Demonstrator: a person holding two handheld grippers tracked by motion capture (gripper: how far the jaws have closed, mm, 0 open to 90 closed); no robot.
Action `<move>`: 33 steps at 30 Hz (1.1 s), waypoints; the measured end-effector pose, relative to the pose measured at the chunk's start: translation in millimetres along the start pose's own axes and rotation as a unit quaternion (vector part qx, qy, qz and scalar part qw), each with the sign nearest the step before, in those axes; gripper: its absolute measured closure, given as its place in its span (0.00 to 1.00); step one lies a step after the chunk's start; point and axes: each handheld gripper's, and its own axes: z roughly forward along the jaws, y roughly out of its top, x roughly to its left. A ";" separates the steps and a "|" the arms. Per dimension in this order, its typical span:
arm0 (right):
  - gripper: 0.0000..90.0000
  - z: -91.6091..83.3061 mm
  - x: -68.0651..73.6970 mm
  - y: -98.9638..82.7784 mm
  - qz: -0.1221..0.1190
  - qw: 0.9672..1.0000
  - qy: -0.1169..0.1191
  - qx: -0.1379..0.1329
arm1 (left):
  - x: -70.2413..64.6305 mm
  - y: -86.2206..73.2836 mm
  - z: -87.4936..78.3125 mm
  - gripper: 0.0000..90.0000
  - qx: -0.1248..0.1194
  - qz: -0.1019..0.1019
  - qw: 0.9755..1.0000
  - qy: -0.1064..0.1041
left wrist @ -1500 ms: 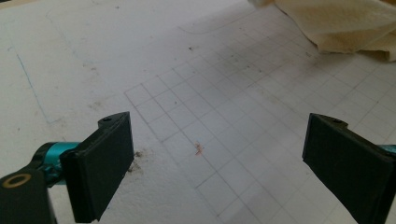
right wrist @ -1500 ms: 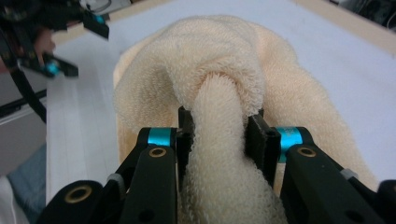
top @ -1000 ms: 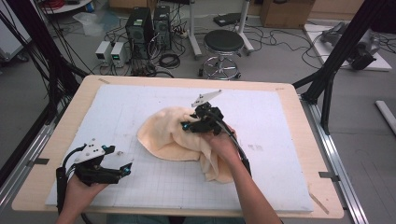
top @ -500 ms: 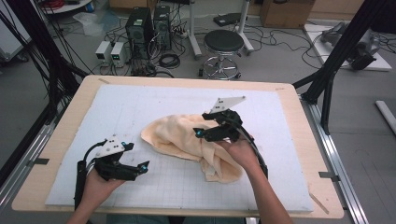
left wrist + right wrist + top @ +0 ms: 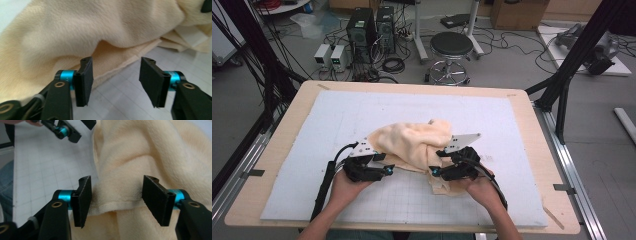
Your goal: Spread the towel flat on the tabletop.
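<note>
A cream fleece towel (image 5: 412,142) lies bunched in the middle of the white gridded mat (image 5: 312,150). My left gripper (image 5: 387,169) sits at the towel's near left edge. In the left gripper view its jaws have just been closing and still stand apart (image 5: 116,62), with the towel's hem (image 5: 120,62) just beyond the tips and no pad pressing on it. My right gripper (image 5: 434,171) is at the towel's near right side. Its jaws (image 5: 117,181) have also just been closing. They straddle a stitched hem (image 5: 115,206) with a wide gap.
The mat lies on a wooden table (image 5: 537,150) with black frame posts (image 5: 562,85) at both sides. A round stool (image 5: 452,47) and computer boxes (image 5: 362,30) stand on the floor beyond the far edge. The left gripper (image 5: 66,130) shows at the right gripper view's top left.
The left gripper slid right up to the towel and its jaws narrowed. The right gripper came back from the far side to the near edge, and the towel now lies more heaped.
</note>
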 end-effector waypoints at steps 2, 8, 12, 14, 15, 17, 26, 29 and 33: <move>0.52 4.4 -1.8 -4.1 -0.006 1.000 -0.007 0.010 | 0.0 0.9 10.4 0.59 0.013 0.000 1.000 -0.002; 0.69 18.9 -8.3 -10.4 -0.005 0.999 -0.003 0.049 | -5.1 0.1 33.9 0.76 0.064 0.018 0.998 0.012; 0.80 23.3 -12.7 -10.4 0.002 0.999 0.009 0.049 | -2.3 1.3 31.9 0.95 0.064 0.013 0.998 0.004; 0.83 19.7 -14.7 -10.1 0.009 0.999 0.015 0.039 | -2.1 2.0 28.5 0.97 0.068 0.016 0.998 0.000; 0.83 16.7 -14.6 -9.5 0.014 0.999 0.017 0.034 | -2.3 3.0 25.1 0.97 0.063 0.016 0.998 -0.001; 0.84 8.6 -13.6 -6.0 0.014 1.000 0.016 0.022 | -1.3 5.5 14.6 0.97 0.047 0.017 0.999 -0.008; 0.84 -23.6 -16.1 16.2 0.028 0.998 0.021 -0.042 | 17.9 11.8 -57.0 0.97 -0.019 0.009 1.000 -0.014; 0.84 -26.0 -12.6 21.5 0.038 0.997 0.036 -0.055 | 21.7 15.1 -79.7 0.97 -0.037 0.010 0.999 -0.017; 0.85 -28.8 -8.3 27.4 0.043 0.996 0.044 -0.067 | 29.5 23.6 -106.2 0.97 -0.058 0.017 0.998 0.000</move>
